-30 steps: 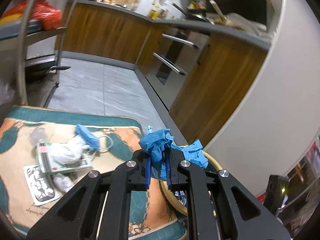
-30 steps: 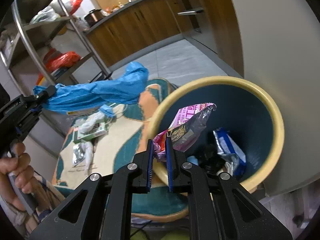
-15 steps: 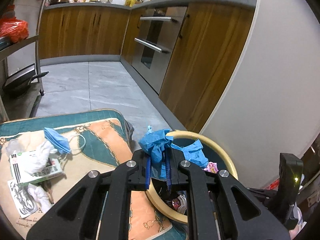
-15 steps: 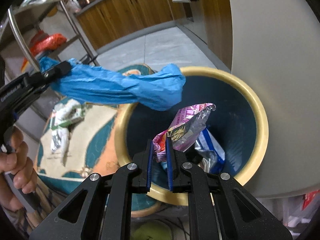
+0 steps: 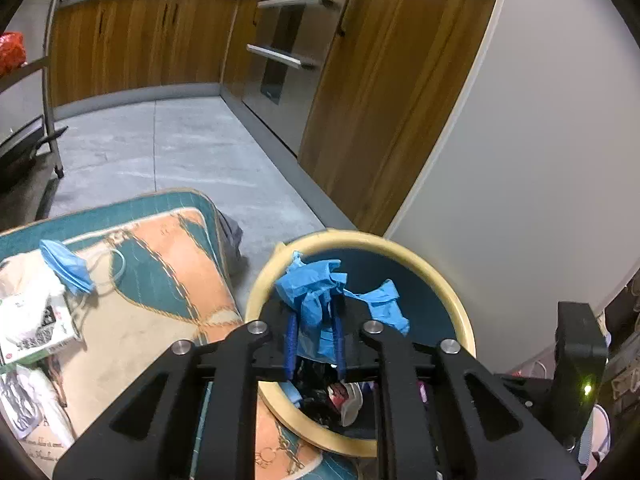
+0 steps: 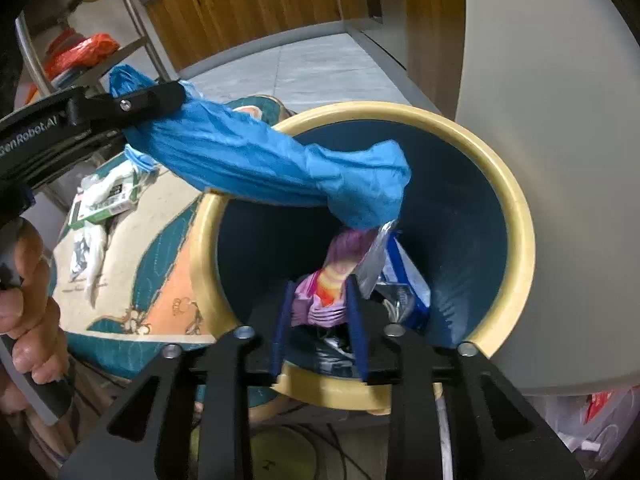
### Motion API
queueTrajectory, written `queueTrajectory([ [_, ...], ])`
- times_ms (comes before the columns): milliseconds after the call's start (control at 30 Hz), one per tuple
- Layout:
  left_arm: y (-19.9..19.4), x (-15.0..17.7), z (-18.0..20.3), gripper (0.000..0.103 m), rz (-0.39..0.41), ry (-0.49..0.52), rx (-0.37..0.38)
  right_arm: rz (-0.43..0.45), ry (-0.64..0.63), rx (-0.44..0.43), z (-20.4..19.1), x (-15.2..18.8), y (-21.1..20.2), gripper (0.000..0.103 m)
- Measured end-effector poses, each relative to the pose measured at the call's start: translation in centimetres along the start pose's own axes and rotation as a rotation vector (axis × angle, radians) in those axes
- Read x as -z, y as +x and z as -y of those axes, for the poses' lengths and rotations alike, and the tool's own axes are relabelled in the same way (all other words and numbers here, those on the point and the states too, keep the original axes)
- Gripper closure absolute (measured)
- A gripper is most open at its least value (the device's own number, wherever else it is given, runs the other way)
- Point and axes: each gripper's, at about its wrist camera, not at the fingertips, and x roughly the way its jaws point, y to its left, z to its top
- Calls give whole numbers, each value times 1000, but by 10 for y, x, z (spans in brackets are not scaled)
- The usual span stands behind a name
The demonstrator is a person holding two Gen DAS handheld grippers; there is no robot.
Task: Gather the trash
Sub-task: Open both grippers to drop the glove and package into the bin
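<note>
Both grippers hang over the mouth of a round trash bin (image 6: 520,216) with a cream rim and dark blue inside, which stands on the floor against a pale wall, just beside a low surface covered with a teal and orange patterned cloth (image 5: 168,264). The left gripper (image 5: 314,334) has its blue-padded fingers spread a little, with a crumpled blue glove (image 5: 320,292) lying between them and draping forward over the bin's opening; in the right wrist view the same blue glove (image 6: 280,160) stretches from that gripper's black arm out across the rim, its loose end hanging above the trash inside, so the fingers appear slack around it and it is hard to tell whether they grip it at all. The right gripper (image 6: 320,320) sits low at the near rim with its fingers parted, and a pink and purple snack wrapper (image 6: 332,280) stands between them without being squeezed. Deeper in the bin lie a blue and white packet (image 6: 408,292) and some dark crumpled pieces. On the cloth rest a blue face mask (image 5: 66,266), a white and green box (image 5: 36,324) and some white and silvery wrappers (image 6: 90,252). A bare hand (image 6: 28,304) grips the left gripper's handle at the left edge of the right wrist view.
</note>
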Motion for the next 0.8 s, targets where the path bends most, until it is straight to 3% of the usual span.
queueTrajectory([
  [233, -1, 3, -2, 72, -14, -15, 13, 25, 25, 9, 5, 1, -12, 52],
  [467, -9, 4, -13, 63, -6, -43, 10, 60, 53, 1, 9, 1, -24, 51],
  [600, -20, 3, -22, 46, 15, -54, -1, 84, 64, -13, 6, 0, -28, 47],
  [800, -28, 2, -33, 37, 21, -97, 45, 120, 77, -26, 2, -5, -35, 47],
])
